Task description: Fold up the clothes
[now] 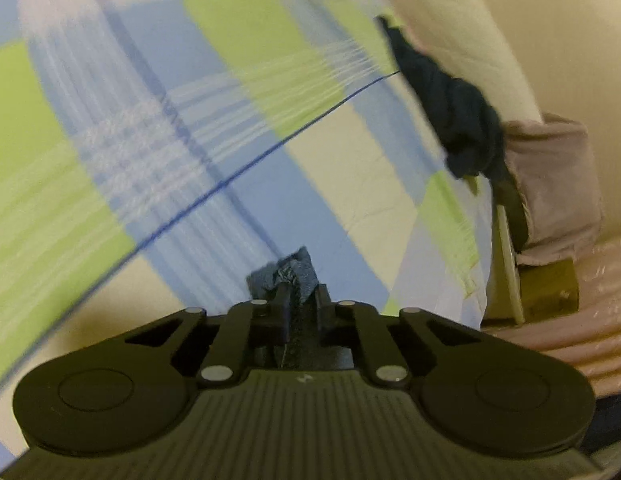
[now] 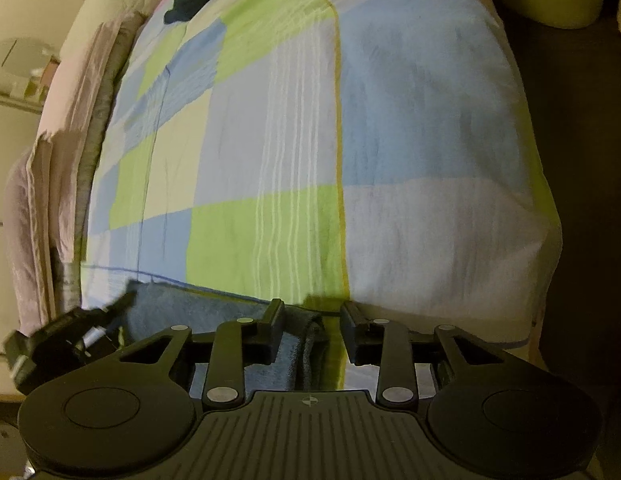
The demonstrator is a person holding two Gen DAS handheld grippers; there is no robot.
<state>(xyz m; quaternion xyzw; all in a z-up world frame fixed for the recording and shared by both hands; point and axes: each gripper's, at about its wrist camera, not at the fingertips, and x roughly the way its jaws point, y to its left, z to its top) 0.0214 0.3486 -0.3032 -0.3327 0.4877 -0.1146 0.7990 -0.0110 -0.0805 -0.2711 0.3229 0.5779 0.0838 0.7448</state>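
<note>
Denim garment (image 1: 296, 268) (frayed) pinched by left gripper (image 1: 300, 300), right gripper (image 2: 312, 326) parted, checked quilt (image 2: 410, 120)

Both wrist views look forward, close over checked bedspread (image 2: 270, 128); shared: bedspread, dark garment (image 1: 458, 112) at far edge

Blue-grey cloth (image 2: 214, 316), possibly denim, partly folded, flat at bed's near edge.

A home bedroom is showing: a checked blue-green duvet (image 2: 302, 128) is spreading ahead of the jaws, with folded pink bedding (image 2: 58, 168) lying to their left.
</note>
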